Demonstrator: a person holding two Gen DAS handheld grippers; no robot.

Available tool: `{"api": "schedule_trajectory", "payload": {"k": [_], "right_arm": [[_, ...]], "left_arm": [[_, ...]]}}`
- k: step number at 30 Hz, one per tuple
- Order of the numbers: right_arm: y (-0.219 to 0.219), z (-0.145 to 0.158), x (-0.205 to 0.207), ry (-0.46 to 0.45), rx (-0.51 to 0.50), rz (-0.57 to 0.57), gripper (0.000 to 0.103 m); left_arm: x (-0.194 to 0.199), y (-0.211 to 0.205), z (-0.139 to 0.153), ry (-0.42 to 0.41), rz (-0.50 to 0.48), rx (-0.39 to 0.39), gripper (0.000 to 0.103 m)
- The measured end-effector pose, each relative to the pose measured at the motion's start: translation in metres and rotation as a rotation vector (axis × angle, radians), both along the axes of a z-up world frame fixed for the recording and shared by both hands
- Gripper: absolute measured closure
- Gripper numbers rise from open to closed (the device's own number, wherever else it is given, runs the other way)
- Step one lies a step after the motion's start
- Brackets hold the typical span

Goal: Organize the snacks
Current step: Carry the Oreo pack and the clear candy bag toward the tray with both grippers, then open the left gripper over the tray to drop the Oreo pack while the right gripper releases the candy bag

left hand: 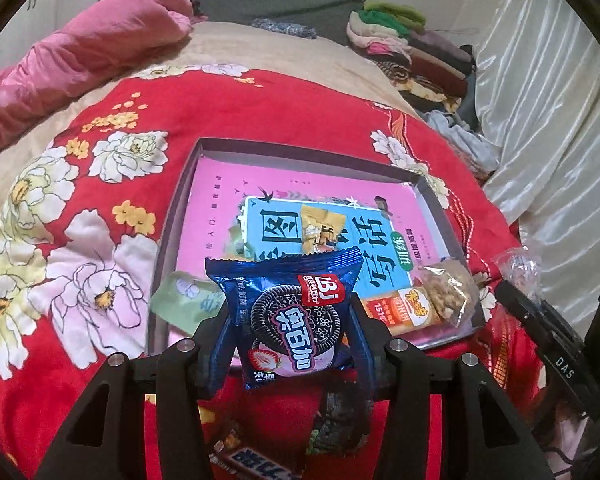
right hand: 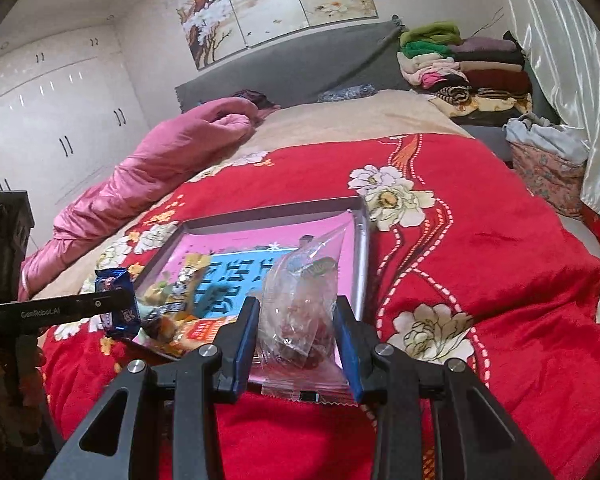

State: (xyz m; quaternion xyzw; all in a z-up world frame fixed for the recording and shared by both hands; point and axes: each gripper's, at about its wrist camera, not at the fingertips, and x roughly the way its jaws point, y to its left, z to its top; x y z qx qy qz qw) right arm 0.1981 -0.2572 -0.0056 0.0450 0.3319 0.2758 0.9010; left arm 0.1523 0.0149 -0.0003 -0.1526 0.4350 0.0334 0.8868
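While both of my grippers are hanging over the bed, the red floral blanket (left hand: 260,116) is filling most of both views, with a pink quilt (right hand: 148,168) bunched along its far side and a stack of folded clothes (right hand: 464,64) sitting by the grey headboard (right hand: 284,68).

The shallow grey box (left hand: 300,153) is lying flat on the blanket, and a pink-and-blue book cover (left hand: 228,184) is lining its bottom. Snacks are lying inside it: an orange-labelled clear pack of biscuits (left hand: 428,300) in the near corner against the wall, a small yellow wrapped sweet (left hand: 320,228) in the middle, and a pale green wrapper (left hand: 184,296) hanging over the box's edge.

My left gripper (left hand: 288,332) is clamping a blue cookie packet (left hand: 288,312), both pads pressing its sides, and the packet is standing upright over the near edge of the box. In the right wrist view that packet is sitting just off the box's left corner.

My right gripper (right hand: 298,332) is pinching a clear plastic bag of reddish snacks (right hand: 300,312), its fingers (right hand: 246,344) squeezing the bag, which is hanging over the near end of the box, close to its right wall.

Two dark wrapped bars (left hand: 252,460) are lying on the blanket under the left gripper, outside the box.
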Motion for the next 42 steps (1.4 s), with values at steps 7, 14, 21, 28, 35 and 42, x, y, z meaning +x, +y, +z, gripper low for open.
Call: {"api": "schedule_trajectory", "payload": {"k": [7, 14, 21, 28, 35, 42], "right_arm": [[0.000, -0.011, 0.018, 0.025, -0.046, -0.038, 0.065], [0.006, -0.019, 0.027, 0.043, -0.074, -0.033, 0.065], [0.011, -0.023, 0.029, 0.052, -0.081, -0.025, 0.065], [0.023, -0.028, 0.029, 0.063, -0.095, 0.024, 0.065], [0.039, -0.030, 0.021, 0.059, -0.101, 0.104, 0.065], [0.042, -0.031, 0.018, 0.070, -0.091, 0.127, 0.065]], "left_arm": [[0.010, -0.006, -0.010, 0.016, -0.009, 0.009, 0.051], [0.013, -0.008, -0.013, 0.017, -0.015, 0.019, 0.051], [0.016, -0.010, -0.014, 0.024, -0.020, 0.022, 0.051], [0.020, -0.013, -0.017, 0.033, -0.027, 0.024, 0.051], [0.021, -0.012, -0.020, 0.041, -0.029, 0.021, 0.051], [0.021, -0.012, -0.021, 0.043, -0.030, 0.019, 0.051]]}}
